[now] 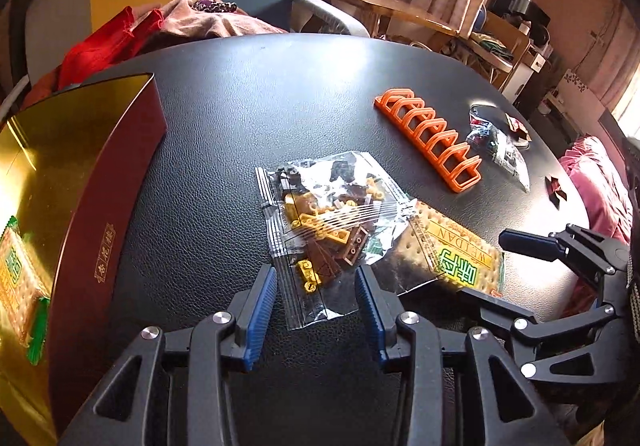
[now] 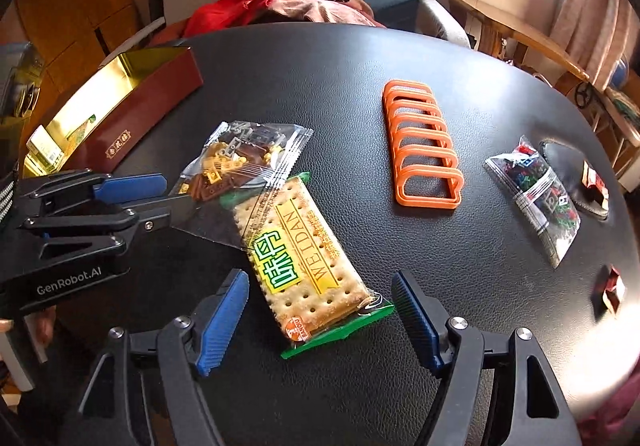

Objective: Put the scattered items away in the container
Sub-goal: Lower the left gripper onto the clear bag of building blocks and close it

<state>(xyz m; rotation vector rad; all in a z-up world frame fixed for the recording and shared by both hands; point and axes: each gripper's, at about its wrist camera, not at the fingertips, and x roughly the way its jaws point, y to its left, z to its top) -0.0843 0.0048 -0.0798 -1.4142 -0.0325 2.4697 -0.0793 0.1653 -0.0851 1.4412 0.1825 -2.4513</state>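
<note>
The bag of bricks lies near the middle of the worktop, its clear tail end pointing straight back at your left gripper. That gripper is open, its two blue pads straddling the bag's near end without pinching it yet; the bag's long axis runs away from you along the line of the fingers, so closing should catch the plastic seam rather than the bricks.

The cracker packet lies just beside the bag, with the bag's corner overlapping its far end. Your right gripper is also open, spread to either side of the packet's near end, and the packet's long axis runs away and leftward from it. Each hand is nearest its own item.

The red box stands at the left edge of the worktop, close to your left gripper, with another cracker packet already inside on the gold lining. I judge the left hand has the shorter carry.

Further out toward the right edge lie the orange rack, a second bag of small pieces and two small dark red wrapped items, all well apart from both grippers.
</note>
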